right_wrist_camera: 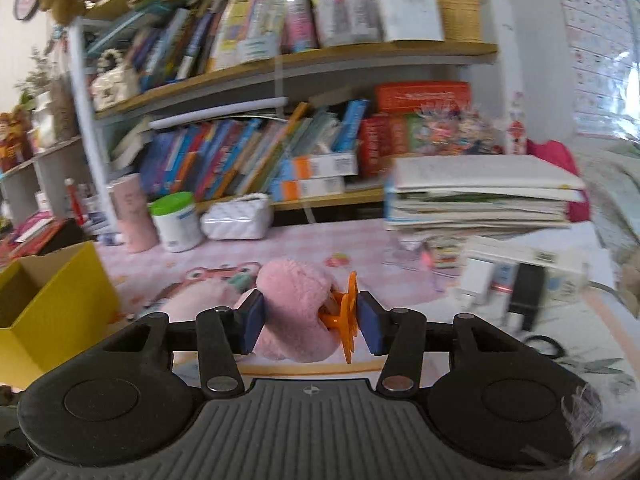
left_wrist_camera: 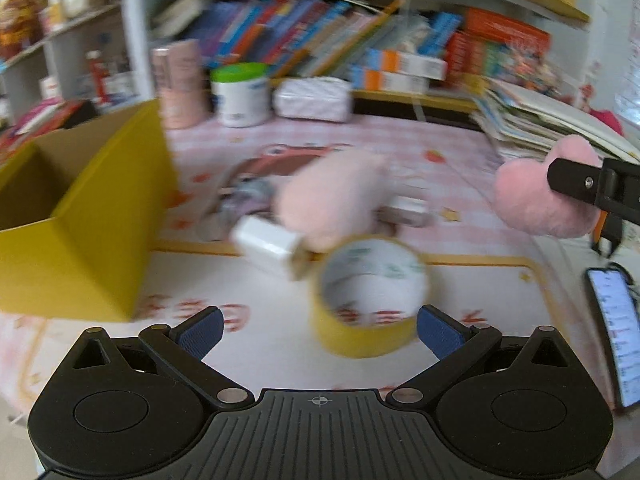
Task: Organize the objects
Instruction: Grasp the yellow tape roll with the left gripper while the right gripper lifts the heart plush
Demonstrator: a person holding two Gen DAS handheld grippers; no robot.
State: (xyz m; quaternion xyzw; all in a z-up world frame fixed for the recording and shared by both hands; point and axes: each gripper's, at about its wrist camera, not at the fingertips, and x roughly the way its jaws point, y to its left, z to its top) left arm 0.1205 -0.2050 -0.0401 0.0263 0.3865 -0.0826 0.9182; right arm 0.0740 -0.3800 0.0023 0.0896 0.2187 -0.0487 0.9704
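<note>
The right tongs (right_wrist_camera: 310,326) are closed most of the way on a pink plush toy (right_wrist_camera: 296,312), its orange plastic piece (right_wrist_camera: 349,320) pressed against the right pad. In the left wrist view the same toy hangs clear of the counter (left_wrist_camera: 248,360) at the far right. It looks light and soft; the fur squashes between the pads, so a hold across the thick middle of the body seems safest, since the thin orange part could slip or bend.

The left tongs (left_wrist_camera: 318,330) are wide open and hold nothing. Just ahead of them, between the pads, a roll of yellow tape (left_wrist_camera: 366,300) stands on the counter. It is probably light and stiff, with a smooth outer face; pinching the wall of the ring, one pad inside and one outside, looks like the firmest hold. Beyond it lie a white charger (left_wrist_camera: 268,246) and a second pink plush (left_wrist_camera: 332,200), blurred. A yellow box (left_wrist_camera: 100,220), open at the top, stands to the left, a likely place for these things. A phone (left_wrist_camera: 616,332) lies at the right edge.
</note>
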